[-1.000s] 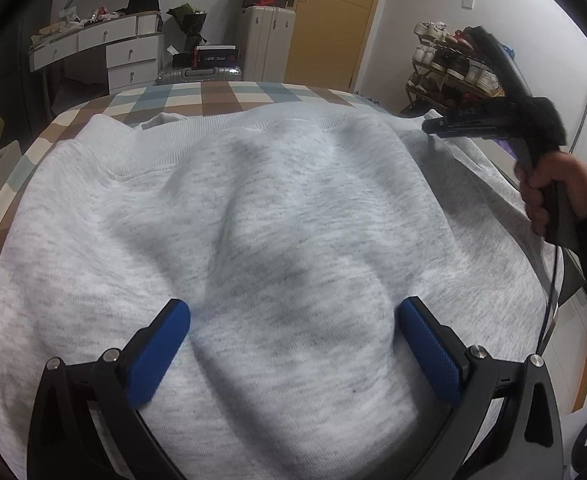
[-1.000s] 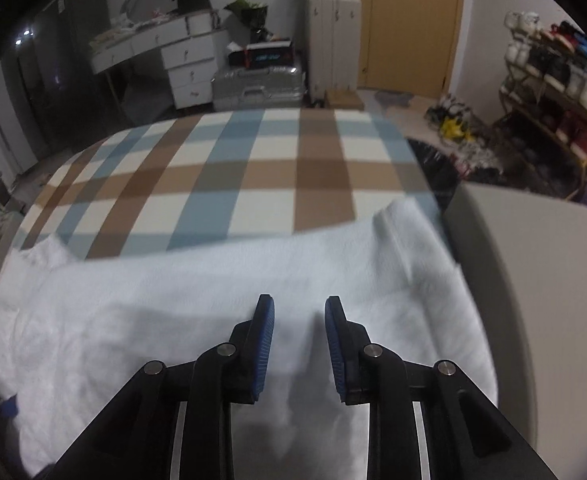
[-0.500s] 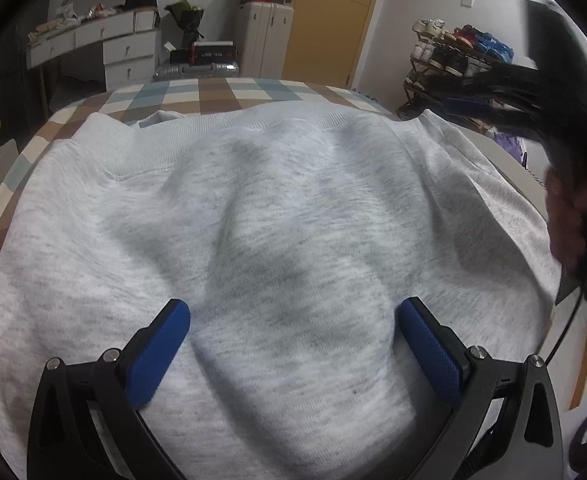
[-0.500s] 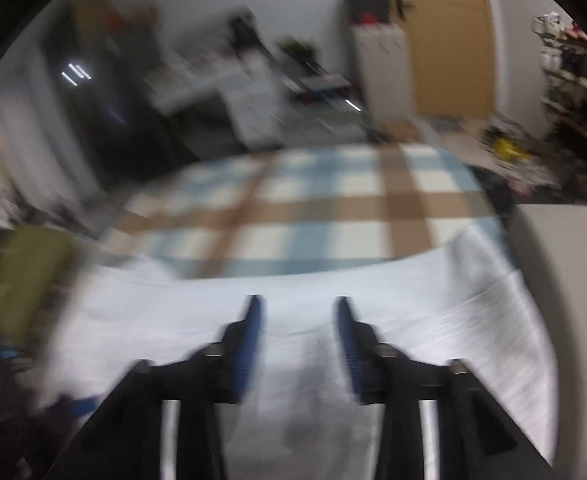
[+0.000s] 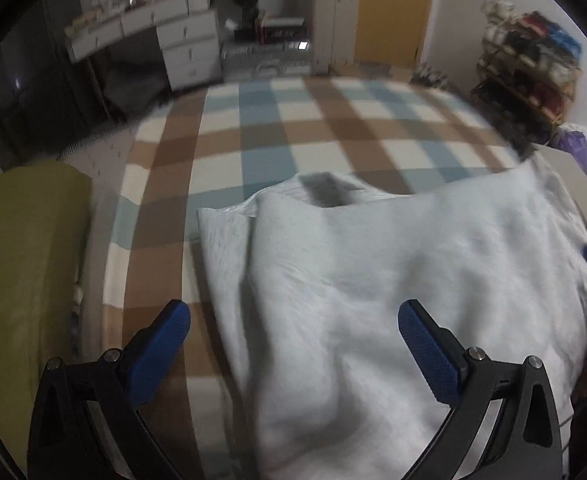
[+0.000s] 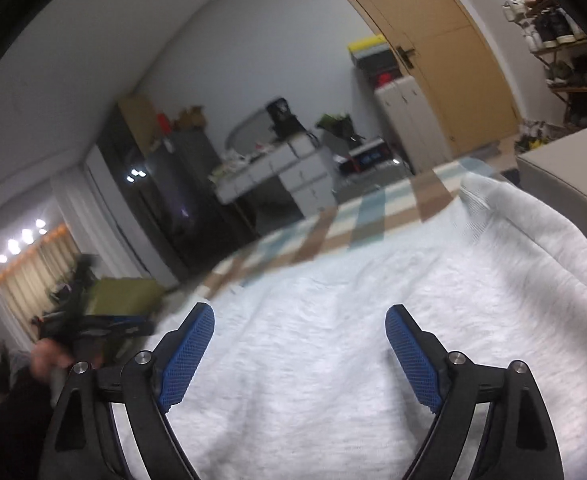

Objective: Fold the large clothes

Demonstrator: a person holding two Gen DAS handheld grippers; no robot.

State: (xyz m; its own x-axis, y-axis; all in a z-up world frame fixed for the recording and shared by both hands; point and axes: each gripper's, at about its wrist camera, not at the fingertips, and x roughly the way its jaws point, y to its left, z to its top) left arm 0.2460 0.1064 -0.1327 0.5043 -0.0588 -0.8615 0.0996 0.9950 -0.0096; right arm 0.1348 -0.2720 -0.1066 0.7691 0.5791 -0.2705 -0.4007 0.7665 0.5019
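1. Sweatshirt first: it lies on the checked blanket at the near right of the bed, the collar end with its dark neck label toward the far side, one side already turned in along a straight left edge.

2. Step in hand, as I judge it: a pause between folds. Nothing is being carried or pulled.

3. Left tongs stand wide apart above the left edge of the cloth, empty.

4. Right tongs have just been opening and now stand wide too, low over the cloth, nothing between the blue pads.

5. Next move, I would guess: pick a fresh edge, probably the near hem or the right side, close on both layers, and carry it across without dragging the pile.

6. Material: thick heather-grey knit, soft and puffy, lying in rounded rolls rather than sharp creases, with a ribbed band at the far right corner. It should hold a fold loosely.

7. Blanket: flat squares of brown, blue and cream.
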